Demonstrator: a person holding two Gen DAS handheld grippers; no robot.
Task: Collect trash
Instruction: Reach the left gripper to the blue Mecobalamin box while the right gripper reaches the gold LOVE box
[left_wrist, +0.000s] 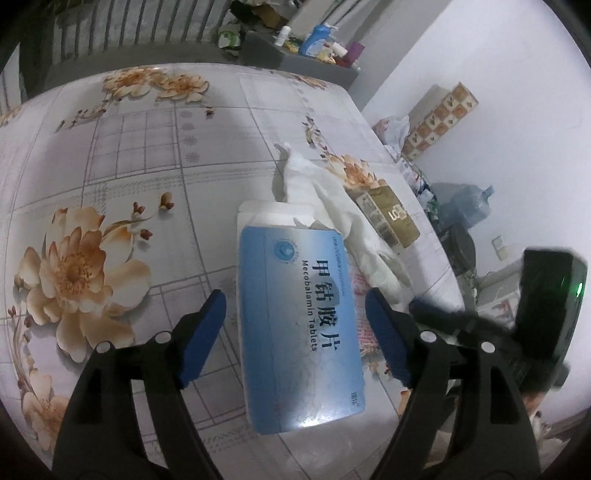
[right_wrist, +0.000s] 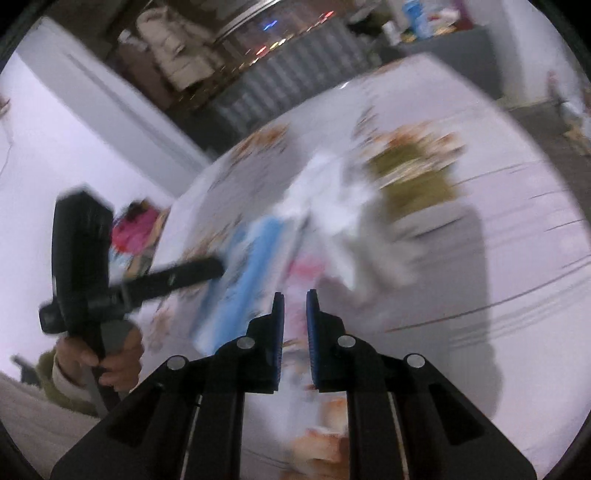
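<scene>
Now the left tool (left_wrist: 295, 325) tilts steeply down at the tabletop (left_wrist: 122, 155), its blue pads spread wide on either side of the blue-and-white tablet box (left_wrist: 299, 325), not touching it. That box lies flat toward the tabletop's right edge, with a crumpled white tissue (left_wrist: 332, 199) at its far end and an olive carton (left_wrist: 391, 214) just beyond. The right tool (right_wrist: 295, 295) also slants downward, pads nearly together and holding nothing. A hand (right_wrist: 107, 358) grips the left handle

The right gripper (right_wrist: 294, 306) stood nearly closed and empty above the blurred blue box (right_wrist: 243, 273) and white tissue (right_wrist: 332, 210).
</scene>
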